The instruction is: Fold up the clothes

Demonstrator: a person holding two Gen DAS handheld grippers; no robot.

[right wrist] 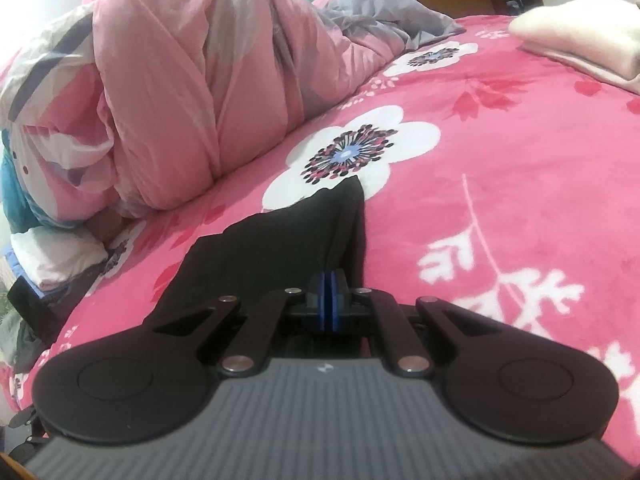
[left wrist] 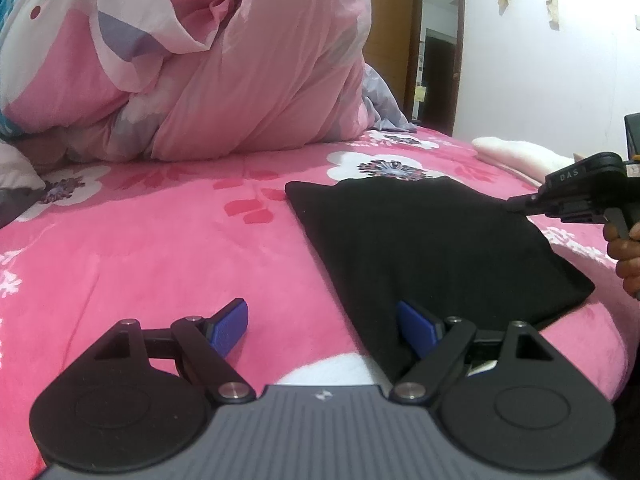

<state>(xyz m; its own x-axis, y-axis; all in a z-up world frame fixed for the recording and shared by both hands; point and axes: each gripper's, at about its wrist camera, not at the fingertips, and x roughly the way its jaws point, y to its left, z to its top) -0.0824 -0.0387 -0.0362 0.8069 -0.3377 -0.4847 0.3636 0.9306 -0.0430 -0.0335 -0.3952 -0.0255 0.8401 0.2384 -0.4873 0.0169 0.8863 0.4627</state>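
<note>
Left wrist view: left gripper fingers wide apart, empty; folded black garment on pink bed, near corner hidden. Right wrist view: right gripper fingers pinched on garment corner; cloth folds indistinct.

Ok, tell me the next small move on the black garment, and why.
Probably lift the right gripper and carry its pinched edge across the black garment to start a fold. Its jaws are shut on the cloth, while the left gripper stands open at the near edge, holding nothing.
</note>
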